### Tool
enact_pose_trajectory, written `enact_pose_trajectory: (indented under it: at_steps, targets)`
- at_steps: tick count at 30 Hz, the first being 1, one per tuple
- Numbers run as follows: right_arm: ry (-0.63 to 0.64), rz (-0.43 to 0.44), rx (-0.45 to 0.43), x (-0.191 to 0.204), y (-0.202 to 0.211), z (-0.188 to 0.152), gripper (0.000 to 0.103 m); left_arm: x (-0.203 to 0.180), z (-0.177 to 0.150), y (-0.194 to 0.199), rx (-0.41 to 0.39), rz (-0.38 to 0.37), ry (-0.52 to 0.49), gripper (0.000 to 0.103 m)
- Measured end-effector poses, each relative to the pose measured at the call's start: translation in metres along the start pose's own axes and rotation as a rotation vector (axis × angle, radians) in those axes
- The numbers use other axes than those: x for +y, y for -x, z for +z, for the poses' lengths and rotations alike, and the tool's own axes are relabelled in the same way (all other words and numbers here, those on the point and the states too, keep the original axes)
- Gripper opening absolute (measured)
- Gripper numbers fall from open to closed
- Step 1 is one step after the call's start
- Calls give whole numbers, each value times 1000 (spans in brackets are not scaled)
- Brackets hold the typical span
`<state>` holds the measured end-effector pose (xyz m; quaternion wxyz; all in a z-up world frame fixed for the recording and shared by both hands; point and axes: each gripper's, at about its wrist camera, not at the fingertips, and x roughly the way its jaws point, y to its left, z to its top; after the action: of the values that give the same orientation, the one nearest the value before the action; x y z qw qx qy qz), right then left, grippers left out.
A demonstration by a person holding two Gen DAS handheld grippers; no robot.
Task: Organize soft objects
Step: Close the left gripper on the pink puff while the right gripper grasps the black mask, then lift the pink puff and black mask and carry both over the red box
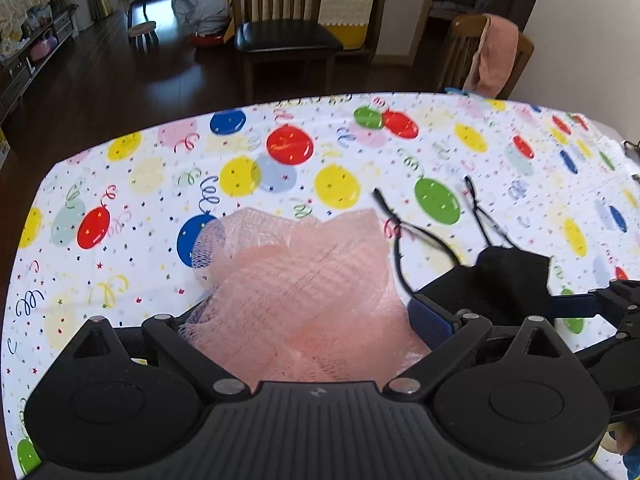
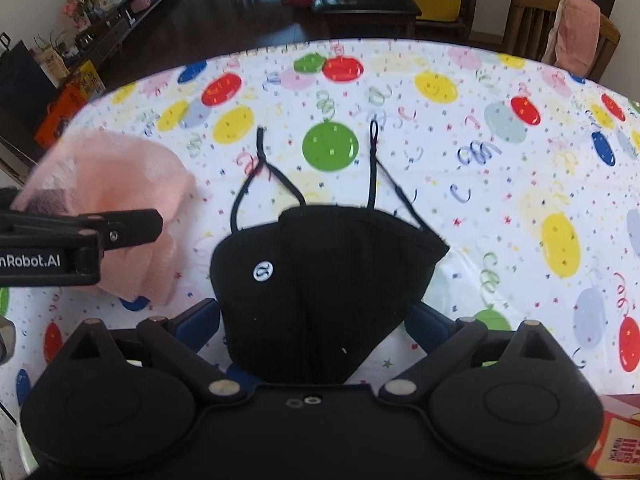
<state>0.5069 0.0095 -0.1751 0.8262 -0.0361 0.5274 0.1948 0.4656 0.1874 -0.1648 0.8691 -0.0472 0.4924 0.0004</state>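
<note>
I had the balloon-print table (image 2: 500, 184) filling both views. My left gripper (image 1: 312, 320) was clamped on the pink mesh cloth (image 1: 304, 276), bunched toward the table's near left side. My right gripper (image 2: 316, 328) pinched the black face mask (image 2: 328, 272), straps (image 2: 374, 160) trailing toward the far edge.

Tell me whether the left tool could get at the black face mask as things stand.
Probably not right away: the left tool has the pink mesh cloth filling its jaws, and the black face mask sits between the right tool's fingers.
</note>
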Motion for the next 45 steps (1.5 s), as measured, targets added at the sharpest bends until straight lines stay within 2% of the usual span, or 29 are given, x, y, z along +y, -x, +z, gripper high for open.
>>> enact_pose_trajectory:
  at_steps: [5,8,9,13,15,16,20,27,29,36,45]
  targets:
    - [22,-31,23,3,-16,-4,99,2,-5,-12,12,26,-2,99]
    - [41,-49,9,5,-18,-6,96,2,-8,-14,8,42,-6,98]
    - [47,-55,5,6,-18,-6,93,1,-8,-14,5,47,-9,96]
    - [74,-83,-7,9,-16,-8,84,0,-10,-12,2,53,-12,76]
    - [80,-91,-10,9,-15,-8,74,0,-11,-11,-1,60,-14,67]
    - [79,-94,-13,9,-14,-8,72,0,-12,-10,-5,62,-13,62]
    - [60,-111,-19,5,-9,-8,54,3,-13,-2,-23,61,4,48]
    - [63,-127,-41,4,5,-12,24,6,-14,16,-52,55,17,38]
    - [66,-121,-47,4,11,-14,19,7,-14,23,-59,50,24,37]
    - [65,-109,-92,4,40,-22,16,4,-16,53,-83,46,28,36]
    - [62,-34,-141,2,98,-37,16,-8,-25,108,-124,-3,39,36]
